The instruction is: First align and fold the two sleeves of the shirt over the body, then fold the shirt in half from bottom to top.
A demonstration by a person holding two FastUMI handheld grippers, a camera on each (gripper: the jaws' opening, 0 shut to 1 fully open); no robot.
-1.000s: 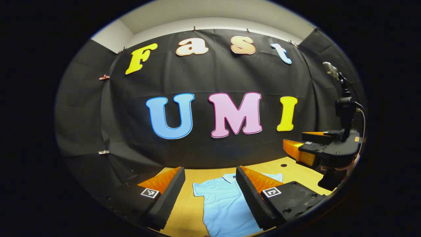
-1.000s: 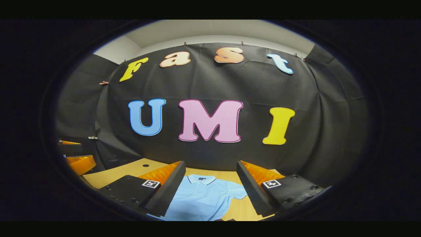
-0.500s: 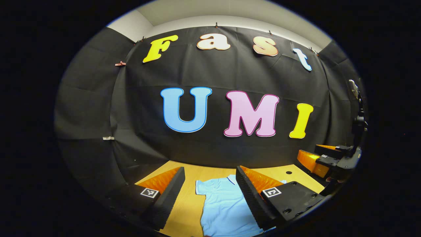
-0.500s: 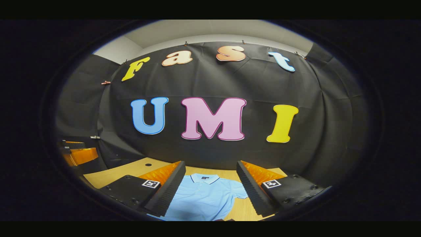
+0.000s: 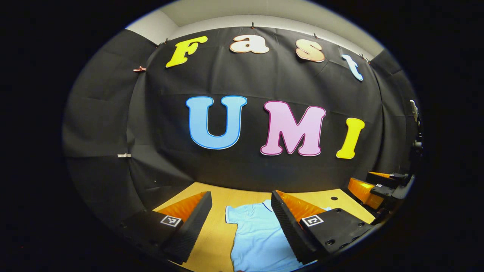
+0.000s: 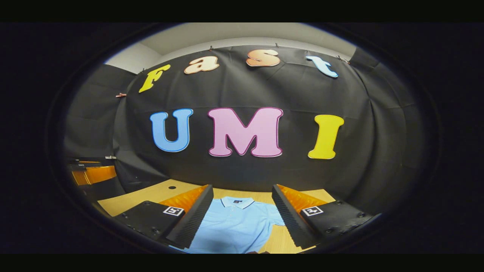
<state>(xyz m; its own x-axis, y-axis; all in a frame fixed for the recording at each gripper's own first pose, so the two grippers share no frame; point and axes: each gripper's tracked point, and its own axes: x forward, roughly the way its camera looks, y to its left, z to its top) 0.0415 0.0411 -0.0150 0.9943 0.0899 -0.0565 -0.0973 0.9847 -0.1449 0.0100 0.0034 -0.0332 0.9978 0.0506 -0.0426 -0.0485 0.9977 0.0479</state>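
Item under inspection: a light blue short-sleeved polo shirt (image 5: 257, 238) with a dark-edged collar, lying flat and unfolded on a light wooden tabletop (image 5: 215, 234). Its collar points toward the black cloth wall (image 5: 264, 170) at the far edge of the table. Both sleeves are spread out to the sides; neither is folded over the body.

Left gripper (image 5: 242, 226): held above the table, fingers wide apart, nothing between them. In the left gripper view the shirt's sleeve and shoulder lie in the gap between the fingers, with bare wood beside the sleeve. The gripper is clear of the fabric.

Right gripper (image 6: 242, 217): also held above the table, fingers wide apart and empty. In the right gripper view the collar and chest of the shirt (image 6: 236, 224) sit in the gap, and the other sleeve reaches out toward the finger on the right of the picture. No contact with the cloth is seen.

The right gripper (image 5: 378, 185) also appears at the right edge of the left gripper view, raised above the table; the left gripper (image 6: 90, 173) appears likewise at the left edge of the right gripper view.

A small dark round hole (image 5: 334, 198) marks the tabletop beyond the shirt.
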